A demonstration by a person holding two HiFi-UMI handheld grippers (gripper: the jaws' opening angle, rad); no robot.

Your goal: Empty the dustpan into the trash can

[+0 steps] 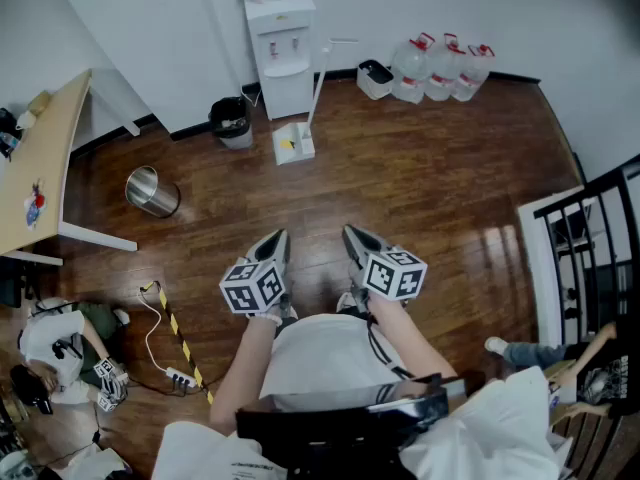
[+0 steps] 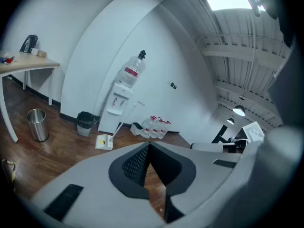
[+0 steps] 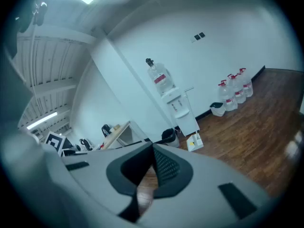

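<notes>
Dustpan across the floor, both grippers empty

The dustpan (image 1: 293, 144) sits beside the water dispenser (image 1: 282, 53), near the black trash can (image 1: 231, 120). We judge it light, stiff plastic, best taken by its upright handle (image 1: 318, 80). Our left gripper (image 1: 277, 236) and right gripper (image 1: 351, 233) have their jaws pressed together on nothing.
</notes>
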